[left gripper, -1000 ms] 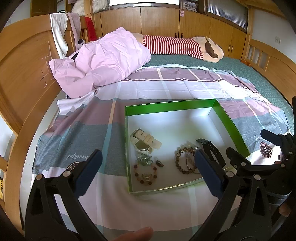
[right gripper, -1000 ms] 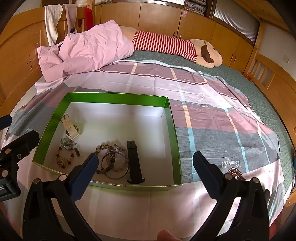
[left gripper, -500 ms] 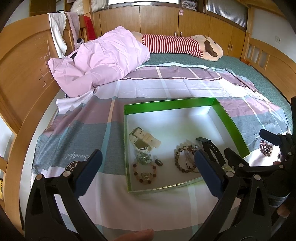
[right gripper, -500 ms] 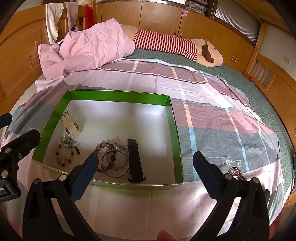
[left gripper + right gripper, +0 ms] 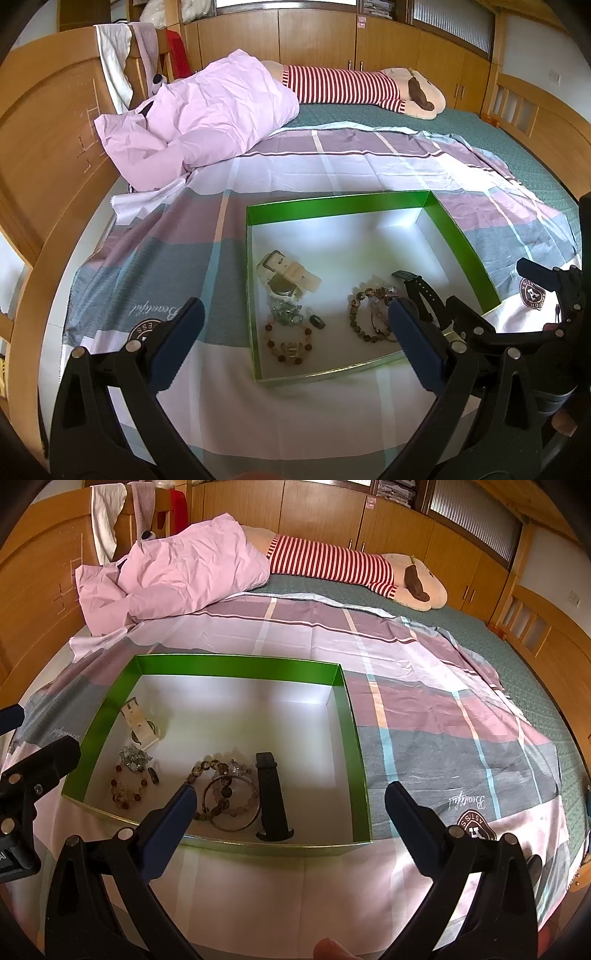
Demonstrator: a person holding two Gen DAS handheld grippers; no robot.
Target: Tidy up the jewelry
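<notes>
A shallow green-walled box (image 5: 465, 240) (image 5: 236, 667) with a white floor lies on the bed. Inside it are a cream-strapped watch (image 5: 286, 275) (image 5: 142, 723), a black watch band (image 5: 421, 291) (image 5: 271, 794), a brown bead bracelet (image 5: 364, 314) (image 5: 221, 797), a red-brown bead bracelet (image 5: 288, 341) (image 5: 125, 788), a small silvery cluster (image 5: 286, 312) and a dark ring (image 5: 317, 321). My left gripper (image 5: 295, 345) hangs open just in front of the box's near edge. My right gripper (image 5: 291, 825) is also open, over the box's near right corner. Neither holds anything.
A checked sheet (image 5: 424, 709) covers the bed. A pink duvet (image 5: 207, 118) and a striped plush toy (image 5: 351, 85) lie at the far end. Wooden bed frame rails run along the left (image 5: 40, 155) and right (image 5: 539, 635). The right gripper's arm (image 5: 535, 332) shows at the right edge.
Both views have drawn slightly back and up from the box. The jewelry has not moved and both grippers stay open.
</notes>
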